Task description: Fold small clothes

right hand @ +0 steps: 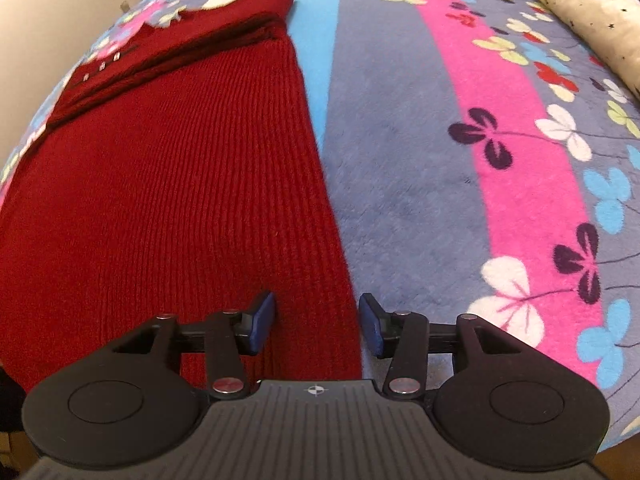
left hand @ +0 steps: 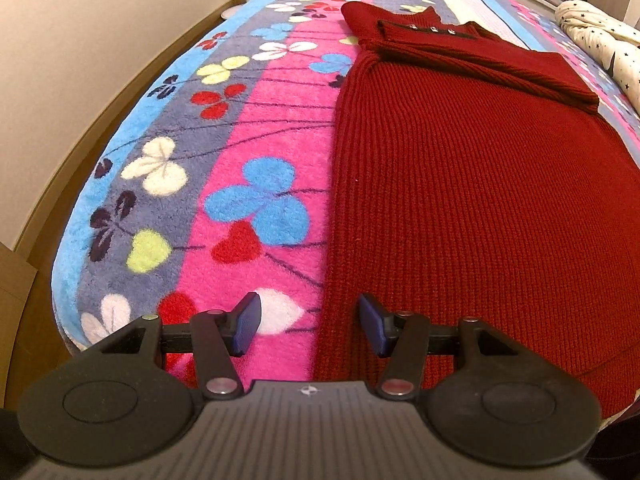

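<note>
A home bedroom: a bed covered by a fleece blanket (left hand: 240,128) with bright clover print fills the view, a star-patterned duvet (left hand: 600,36) bunched at two o'clock, cream wall (left hand: 80,40) and wooden skirting at ten o'clock.

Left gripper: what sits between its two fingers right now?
In the left wrist view, the left gripper is open, and the red knit sweater's left side edge runs through the gap, with the pink stripe of the floral fleece blanket beside it. Nothing is gripped.

Right gripper (right hand: 316,322) (jaws apart) straddles red sweater (right hand: 180,184) edge
</note>
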